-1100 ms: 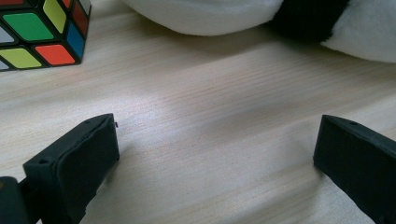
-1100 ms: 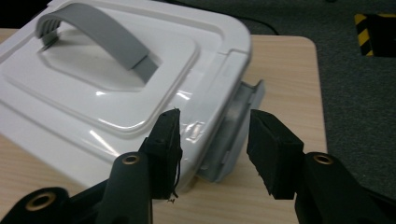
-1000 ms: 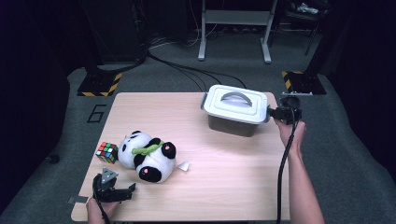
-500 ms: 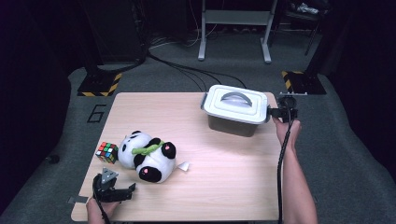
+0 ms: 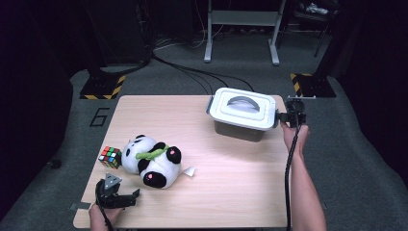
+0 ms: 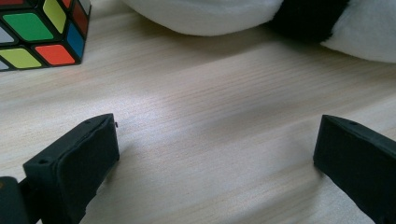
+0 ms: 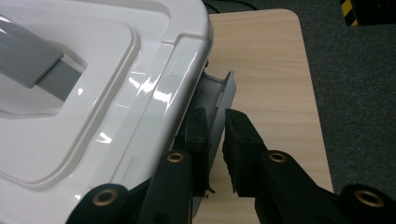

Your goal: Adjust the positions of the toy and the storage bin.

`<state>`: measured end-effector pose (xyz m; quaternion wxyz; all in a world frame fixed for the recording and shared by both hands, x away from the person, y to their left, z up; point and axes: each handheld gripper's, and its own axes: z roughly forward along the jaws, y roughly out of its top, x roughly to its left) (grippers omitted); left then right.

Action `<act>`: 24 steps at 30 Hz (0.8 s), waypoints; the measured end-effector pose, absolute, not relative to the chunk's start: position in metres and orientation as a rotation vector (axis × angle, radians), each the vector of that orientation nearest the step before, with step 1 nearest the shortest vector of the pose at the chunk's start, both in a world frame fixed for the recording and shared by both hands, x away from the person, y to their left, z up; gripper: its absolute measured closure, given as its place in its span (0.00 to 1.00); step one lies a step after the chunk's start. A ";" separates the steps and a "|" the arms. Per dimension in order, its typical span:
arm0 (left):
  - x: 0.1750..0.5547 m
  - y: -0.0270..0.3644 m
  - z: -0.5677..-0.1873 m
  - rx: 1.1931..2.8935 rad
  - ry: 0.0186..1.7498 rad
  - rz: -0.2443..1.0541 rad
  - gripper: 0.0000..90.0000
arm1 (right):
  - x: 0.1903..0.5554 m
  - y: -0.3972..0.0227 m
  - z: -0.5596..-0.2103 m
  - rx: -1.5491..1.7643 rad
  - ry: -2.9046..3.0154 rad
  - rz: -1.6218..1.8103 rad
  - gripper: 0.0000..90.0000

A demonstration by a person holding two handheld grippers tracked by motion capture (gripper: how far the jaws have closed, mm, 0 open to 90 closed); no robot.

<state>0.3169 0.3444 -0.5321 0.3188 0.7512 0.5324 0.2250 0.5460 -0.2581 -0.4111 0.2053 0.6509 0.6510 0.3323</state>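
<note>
A: In the high view, which item does the right gripper (image 5: 284, 117) engage?

B: The grey side latch (image 7: 218, 100) of the white storage box (image 5: 243, 114), which sits on the wooden table (image 5: 192, 110) toward the 1 o'clock part of the tabletop. The latch lies on the box's 3 o'clock side.

A: How do that gripper's jaws stand?

B: The right gripper view shows them drawn together on the latch, one pad on each face of the thin grey flap; they have just been closing, with the flap between them. The box lid (image 7: 88, 88) with its grey handle (image 7: 35, 56) lies at 10 o'clock of the jaws.

A: And the left gripper (image 5: 126, 198)?

B: It rests near the table's 7 o'clock corner, held by the person's left hand (image 5: 98, 215). In the left gripper view its jaws stand wide apart, with bare wood between them.

A: What lies near it?

B: A colour cube (image 5: 110, 157) at 12 o'clock of the gripper, and a plush panda (image 5: 151, 160) at 1 o'clock, just beside the cube. Both are apart from the jaws.
</note>
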 end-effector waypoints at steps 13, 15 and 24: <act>0.317 0.344 -0.532 1.974 1.398 0.592 0.00 | 0.532 -0.257 -0.406 1.870 1.841 0.921 0.89; 0.317 0.344 -0.532 1.976 1.400 0.592 0.00 | 0.530 -0.257 -0.406 1.876 1.846 0.926 0.89; 0.317 0.344 -0.532 1.976 1.400 0.592 0.00 | 0.523 -0.258 -0.407 1.846 1.875 0.949 0.88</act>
